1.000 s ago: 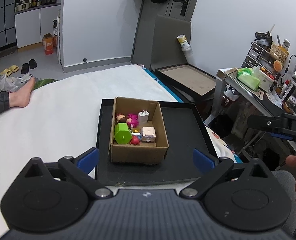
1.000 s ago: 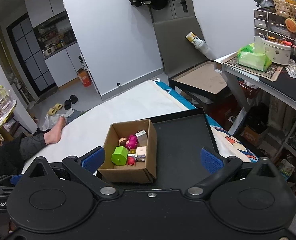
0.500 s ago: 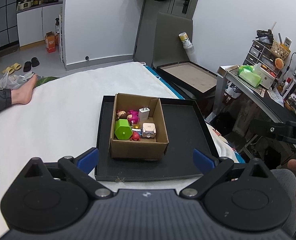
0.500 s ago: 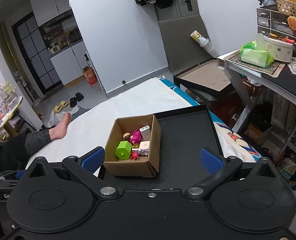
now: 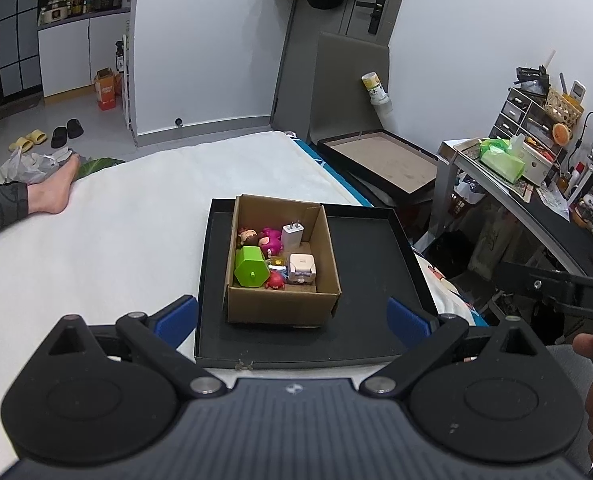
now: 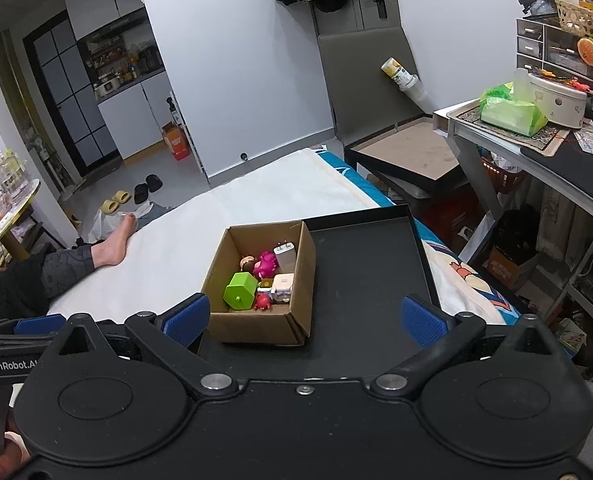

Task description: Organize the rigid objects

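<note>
A cardboard box [image 5: 280, 304] [image 6: 256, 324] stands on the left part of a black tray [image 5: 372, 276] [image 6: 368, 272] on the white bed. Inside lie a green hexagonal toy [image 5: 250, 268] [image 6: 240, 291], a pink figure [image 5: 270, 240] [image 6: 265, 263], a white plug charger [image 5: 292, 234] [image 6: 284, 255], a white cube charger [image 5: 301, 267] [image 6: 282, 286] and a red toy [image 5: 275, 280] [image 6: 262, 301]. My left gripper [image 5: 292, 318] is open and empty, held back from the tray's near edge. My right gripper [image 6: 304, 314] is open and empty, above the tray's near edge.
A person's bare foot [image 5: 54, 188] [image 6: 114, 246] rests on the bed at the left. A desk [image 5: 536, 216] [image 6: 536, 152] with clutter stands at the right. Another shallow black tray [image 5: 380, 160] [image 6: 408, 152] lies beyond the bed.
Both grippers have drawn back and up a little from the box. The box and its contents have not moved.
</note>
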Demonstrator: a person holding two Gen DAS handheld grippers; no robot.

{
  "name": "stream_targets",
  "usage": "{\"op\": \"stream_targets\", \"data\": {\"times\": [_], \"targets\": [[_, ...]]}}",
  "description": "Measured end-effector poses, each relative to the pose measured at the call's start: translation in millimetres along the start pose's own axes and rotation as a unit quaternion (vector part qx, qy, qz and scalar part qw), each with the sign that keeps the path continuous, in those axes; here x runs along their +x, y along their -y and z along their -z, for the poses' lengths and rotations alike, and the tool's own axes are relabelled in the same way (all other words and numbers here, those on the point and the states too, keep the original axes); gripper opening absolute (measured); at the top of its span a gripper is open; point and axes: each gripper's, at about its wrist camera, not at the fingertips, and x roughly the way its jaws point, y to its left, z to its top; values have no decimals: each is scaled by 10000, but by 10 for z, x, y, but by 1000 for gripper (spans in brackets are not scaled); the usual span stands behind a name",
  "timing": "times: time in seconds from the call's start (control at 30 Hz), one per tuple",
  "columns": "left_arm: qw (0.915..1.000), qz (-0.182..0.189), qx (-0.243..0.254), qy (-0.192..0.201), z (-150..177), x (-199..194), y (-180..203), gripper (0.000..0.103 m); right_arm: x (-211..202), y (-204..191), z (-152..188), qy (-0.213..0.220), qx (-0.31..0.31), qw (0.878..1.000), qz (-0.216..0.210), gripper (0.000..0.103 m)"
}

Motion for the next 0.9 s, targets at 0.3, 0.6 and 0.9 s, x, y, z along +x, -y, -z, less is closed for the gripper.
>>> {"op": "stream_targets", "data": {"times": [0.3, 0.6, 0.9], "targets": [[10000, 14, -9, 13, -4, -13, -10, 100, -10, -15, -9, 22, -64, 10000, 15, 103], [10000, 18, -13, 12, 4, -12, -15, 100, -22, -39, -15, 31, -126, 9999, 45, 103], [10000, 56, -2, 7, 36, -31, 0, 100, -57, -27, -15, 63, -81, 9999, 26, 103]]}}
